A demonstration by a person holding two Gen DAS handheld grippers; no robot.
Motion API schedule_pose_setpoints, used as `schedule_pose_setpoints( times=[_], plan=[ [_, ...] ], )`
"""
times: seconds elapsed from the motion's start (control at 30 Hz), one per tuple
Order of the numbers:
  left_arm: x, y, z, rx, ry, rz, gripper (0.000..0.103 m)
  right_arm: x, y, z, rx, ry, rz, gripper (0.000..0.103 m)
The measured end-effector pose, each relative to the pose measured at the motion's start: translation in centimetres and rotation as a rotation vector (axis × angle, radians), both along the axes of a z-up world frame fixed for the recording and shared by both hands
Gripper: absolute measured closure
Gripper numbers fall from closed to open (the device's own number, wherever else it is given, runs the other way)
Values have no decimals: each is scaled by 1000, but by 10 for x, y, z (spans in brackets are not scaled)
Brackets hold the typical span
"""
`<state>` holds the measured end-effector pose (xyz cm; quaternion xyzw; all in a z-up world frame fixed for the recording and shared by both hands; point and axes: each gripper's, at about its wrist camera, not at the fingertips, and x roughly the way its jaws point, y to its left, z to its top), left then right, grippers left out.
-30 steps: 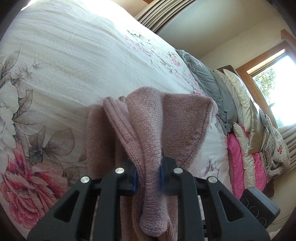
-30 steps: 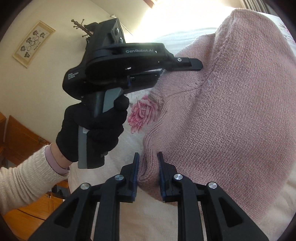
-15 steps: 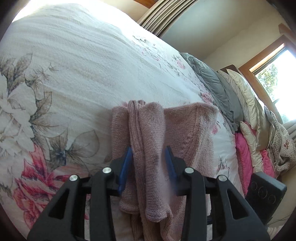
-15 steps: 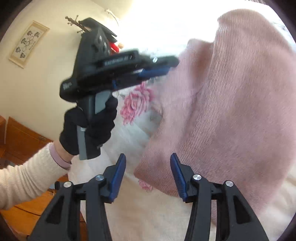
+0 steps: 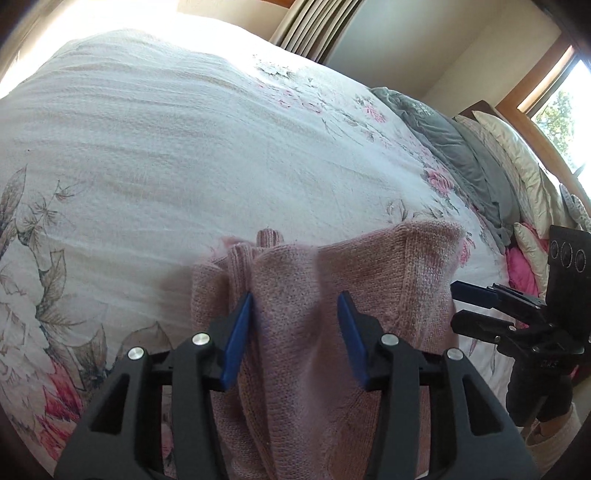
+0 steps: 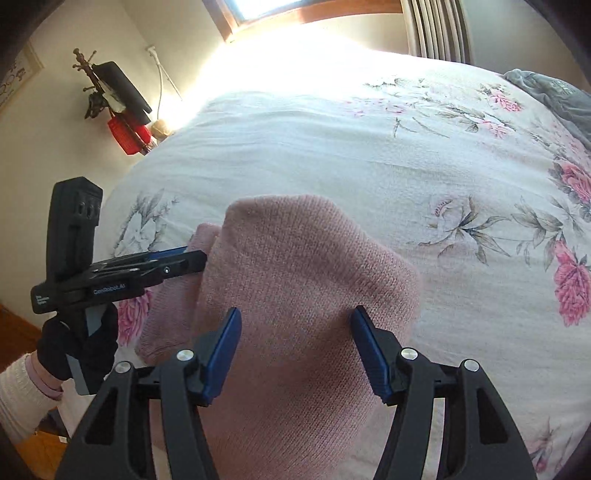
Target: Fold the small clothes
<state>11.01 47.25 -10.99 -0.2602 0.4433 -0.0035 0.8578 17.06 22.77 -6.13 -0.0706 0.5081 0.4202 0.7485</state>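
Pink sweater [image 5: 332, 295] lies folded on bed [image 5: 147, 147], 6 o'clock in both views. Left tongs [image 5: 295, 317], right tongs [image 6: 295, 332] both released, straddling knit. Fold looks laid; next move likely smoothing or regrasp at edge.

My left gripper [image 5: 295, 332] and right gripper [image 6: 295, 347] are black, triangular-cutout frames with blue finger pads [image 5: 236, 339] and silver screws [image 6: 184, 355]. I wear a black glove [image 6: 79, 343] below a "GenRobot.AI" marking, then a cream ribbed sleeve [image 6: 18, 395].

bed: floral bedspread [image 5: 184, 147] | pillows [image 5: 517, 177] | wood-framed window [image 6: 303, 11] sunlit | curtain [image 5: 314, 29]
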Motion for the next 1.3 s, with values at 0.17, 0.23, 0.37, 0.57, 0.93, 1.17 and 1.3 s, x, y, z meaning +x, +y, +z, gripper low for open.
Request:
schedule_pose_setpoints(
  times=[0.17,0.23,0.37,0.57,0.93,1.17,1.3],
  plan=[
    [-19,3,14,18,-77,53,93,13,-7,-6,21,16,-30,41],
    [-35,11,17,24,-110,114,93,20,-7,-11,18,25,-31,41],
    [-36,24,-16,-8,-20,159,93,32,0,-30,1,81,-21,41],
    [-24,19,-9,15,-2,127,90,31,12,-39,-92,38,-5,35],
    [-83,-71,57,178,-142,-70,84,-46,-44,2,-7,45,4,35],
    [-86,-90,1,172,-8,-86,84,-78,-51,-33,-117,40,9,35],
    [-84,-74,-22,82,41,-41,88,-72,-57,-63,-149,105,-24,35]
  ],
)
